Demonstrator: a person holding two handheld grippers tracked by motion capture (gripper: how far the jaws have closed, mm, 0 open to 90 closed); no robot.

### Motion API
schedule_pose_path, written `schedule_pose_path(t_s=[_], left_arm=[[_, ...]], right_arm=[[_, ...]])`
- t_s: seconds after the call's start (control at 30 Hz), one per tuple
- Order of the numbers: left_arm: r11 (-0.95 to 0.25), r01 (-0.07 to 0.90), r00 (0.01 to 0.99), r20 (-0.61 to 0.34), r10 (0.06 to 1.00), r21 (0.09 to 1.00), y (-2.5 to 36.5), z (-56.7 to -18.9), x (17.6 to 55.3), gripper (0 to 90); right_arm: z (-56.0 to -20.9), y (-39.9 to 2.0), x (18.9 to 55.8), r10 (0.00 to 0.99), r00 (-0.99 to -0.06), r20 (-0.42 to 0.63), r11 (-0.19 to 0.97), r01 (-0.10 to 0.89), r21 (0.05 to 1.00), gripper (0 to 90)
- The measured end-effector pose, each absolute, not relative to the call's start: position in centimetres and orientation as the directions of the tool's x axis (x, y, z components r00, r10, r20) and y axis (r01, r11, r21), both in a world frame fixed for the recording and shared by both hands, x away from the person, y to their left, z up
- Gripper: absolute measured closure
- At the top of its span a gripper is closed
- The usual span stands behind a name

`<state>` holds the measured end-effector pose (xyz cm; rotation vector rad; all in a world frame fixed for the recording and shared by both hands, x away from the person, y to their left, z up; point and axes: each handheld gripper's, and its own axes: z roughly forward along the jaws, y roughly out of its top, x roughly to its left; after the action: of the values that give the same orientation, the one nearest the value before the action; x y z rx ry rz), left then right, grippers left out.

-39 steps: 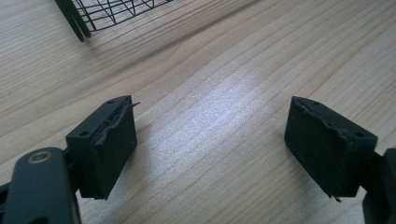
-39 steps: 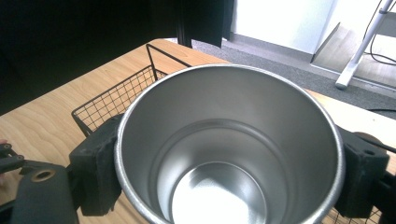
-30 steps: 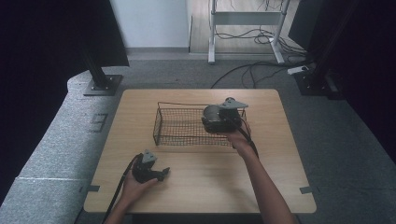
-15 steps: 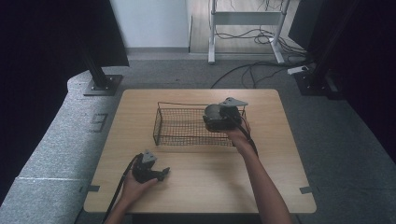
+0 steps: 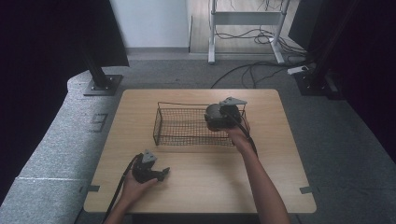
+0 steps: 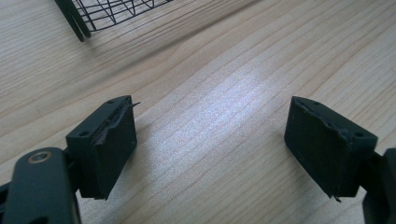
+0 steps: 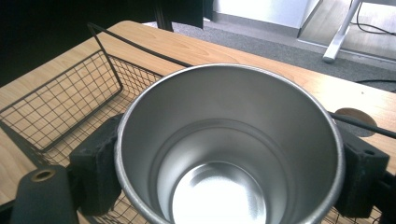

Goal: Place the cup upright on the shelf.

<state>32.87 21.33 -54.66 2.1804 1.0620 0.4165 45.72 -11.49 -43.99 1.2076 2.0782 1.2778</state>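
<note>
My right gripper [image 7: 229,170] is shut on a shiny steel cup [image 7: 229,154]; its black pads [image 7: 95,163] press on both sides of the cup's wall. The cup stands upright, mouth up, and is empty inside. It hangs over the right end of a black wire basket [image 7: 65,93]. In the high view the right gripper [image 5: 215,117] is over the basket [image 5: 187,103], near its right wall. My left gripper [image 5: 161,173] rests on the wooden table [image 5: 201,186] near the front left. In the left gripper view the left gripper [image 6: 217,140] is open, with bare wood between its jaws.
The basket's corner [image 6: 112,9] lies just beyond the left gripper. Cables trail from both grippers. Grey floor, a black stand base [image 5: 100,86] and a white frame with cables [image 5: 243,32] lie beyond the table's far edge.
The right gripper with the cup has sunk slightly over the basket's right end. The left gripper has stayed where it was.
</note>
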Motion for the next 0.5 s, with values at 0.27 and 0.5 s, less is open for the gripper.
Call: schedule_pose_path(t_s=[0.27, 0.5], left_arm=[[-0.446, 0.573, 0.618, -0.006, 0.786, 0.687, 21.3, -54.7, 32.9, 16.8], [-0.446, 0.573, 0.618, -0.006, 0.786, 0.687, 21.3, -54.7, 32.9, 16.8]], right_arm=[[-44.7, -11.5, 46.5, 0.848, -0.522, 0.090, 0.203, 0.477, 0.855, 14.4], [-45.1, -11.3, 46.8, 0.849, -0.519, 0.096, 0.201, 0.486, 0.850, 14.4]])
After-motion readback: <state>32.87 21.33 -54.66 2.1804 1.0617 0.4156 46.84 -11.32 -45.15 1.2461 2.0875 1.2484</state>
